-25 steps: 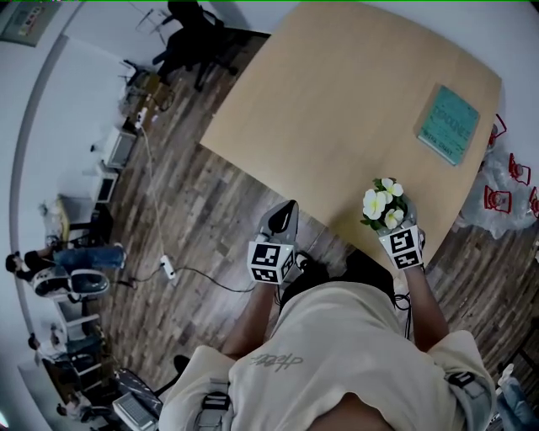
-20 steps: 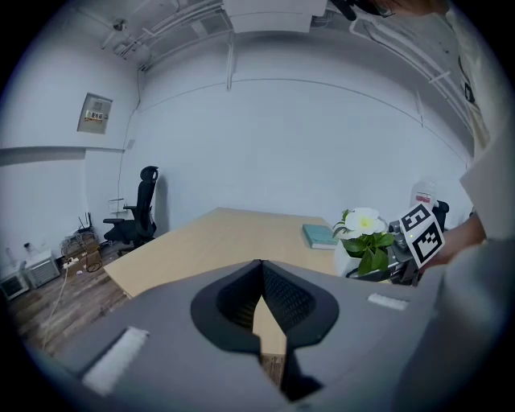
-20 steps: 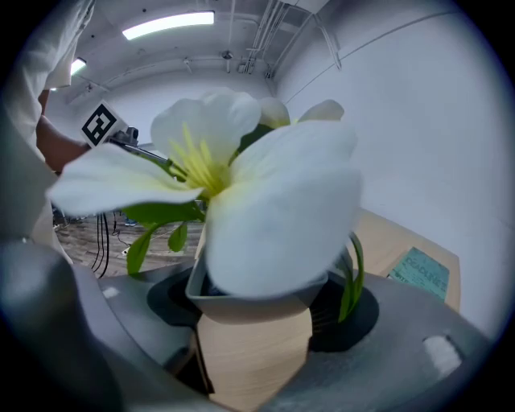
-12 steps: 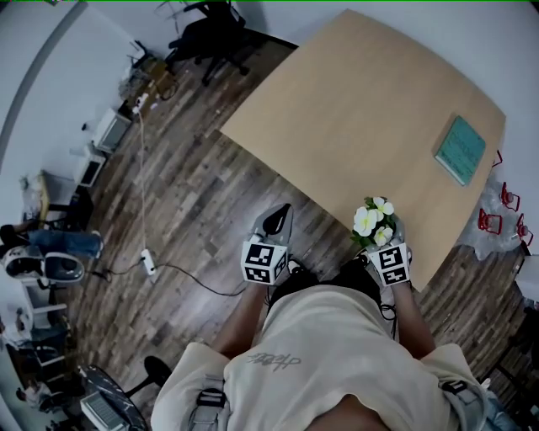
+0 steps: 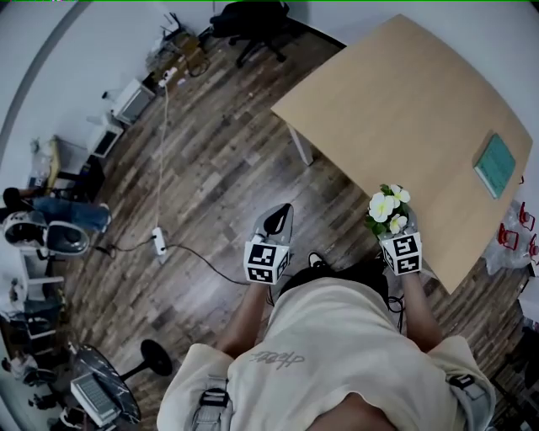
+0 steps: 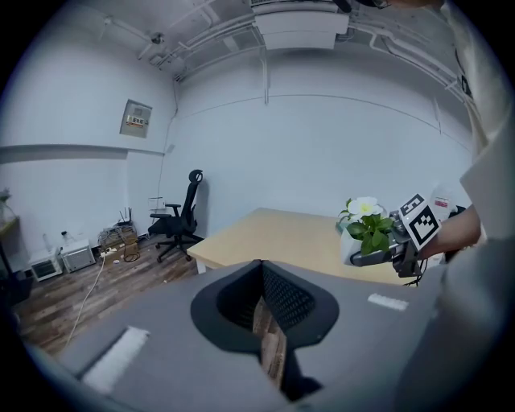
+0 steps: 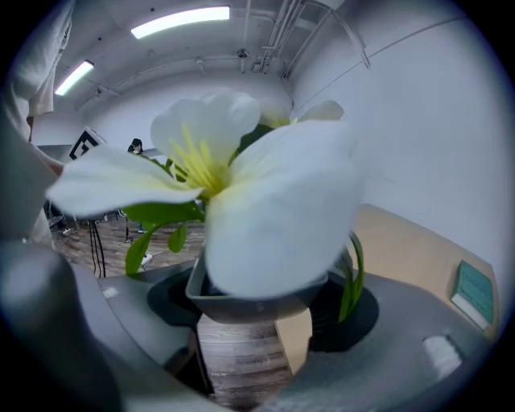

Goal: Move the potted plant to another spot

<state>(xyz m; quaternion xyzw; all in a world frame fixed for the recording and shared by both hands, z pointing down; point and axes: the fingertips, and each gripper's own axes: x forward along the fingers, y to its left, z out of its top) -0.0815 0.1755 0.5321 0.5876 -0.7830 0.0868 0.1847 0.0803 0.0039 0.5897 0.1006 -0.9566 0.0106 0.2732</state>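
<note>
A potted plant (image 5: 386,208) with white flowers and green leaves hangs over the near edge of the wooden table (image 5: 404,109). My right gripper (image 5: 390,226) is shut on its pale pot (image 7: 257,302). In the right gripper view a big white flower (image 7: 241,177) fills the picture and the jaws clasp the pot from both sides. My left gripper (image 5: 278,220) is shut with nothing in it and hangs over the wood floor, left of the table. In the left gripper view the plant (image 6: 368,229) shows at the right, in the right gripper (image 6: 378,253).
A teal book (image 5: 494,165) lies at the table's right side. A white table leg (image 5: 299,145) stands at the near left corner. A black office chair (image 5: 257,21) is at the back. A cable with a power strip (image 5: 157,242) crosses the floor. Red frames (image 5: 524,219) stand to the right.
Both grippers have travelled sideways with the person, and the table has slid to the right in the head view. The plant stays in the right gripper; the left stays shut.
</note>
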